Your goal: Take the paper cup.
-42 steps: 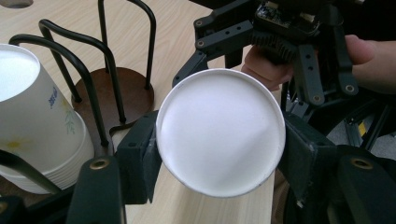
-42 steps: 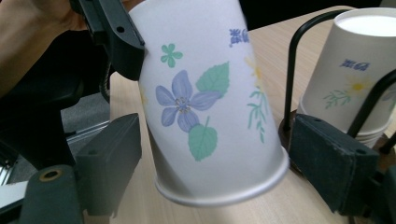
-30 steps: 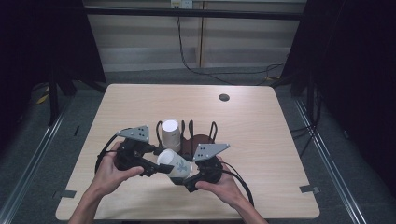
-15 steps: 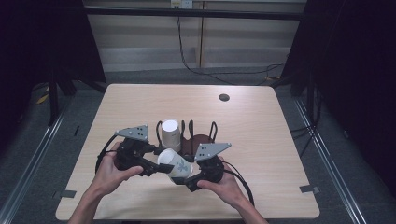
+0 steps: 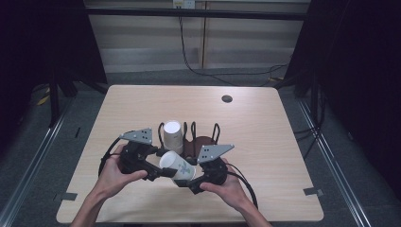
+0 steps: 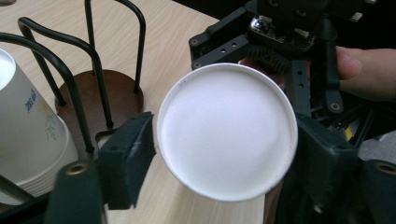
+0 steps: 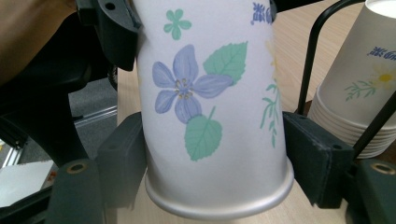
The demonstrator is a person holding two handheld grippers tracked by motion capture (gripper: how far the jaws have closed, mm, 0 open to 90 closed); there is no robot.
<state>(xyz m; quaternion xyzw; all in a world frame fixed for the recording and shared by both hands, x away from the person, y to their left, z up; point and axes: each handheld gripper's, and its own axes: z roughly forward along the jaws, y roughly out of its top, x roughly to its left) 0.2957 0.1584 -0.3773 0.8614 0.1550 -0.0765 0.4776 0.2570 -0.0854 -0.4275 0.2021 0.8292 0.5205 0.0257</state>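
**Paper cup changes grippers above the worktop**

Paper is soft, so this handover calls for a light squeeze. High view: the flowered cup [image 5: 177, 168] lies tilted between the left gripper [image 5: 158, 166] and the right gripper [image 5: 191, 182], near the front edge of the worktop [image 5: 265, 142], just in front of the wire rack [image 5: 201, 139], where a stack of cups [image 5: 172, 136] stands.

Left gripper view: the cup's white bottom [image 6: 227, 137] sits between the jaws, which have just been opening. The left pad [image 6: 130, 156] seems barely apart from the cup wall, so I judge this grip released. Draw this gripper straight back so as not to nudge the cup.

Right gripper view: the jaws have just been closing and now sit against the cup's wall [image 7: 210, 107] just above the rolled rim. Stop squeezing as soon as the hold is firm; more would likely dent the wall. Then, I judge, the cup should be lifted clear of the rack wires [image 7: 310, 51].
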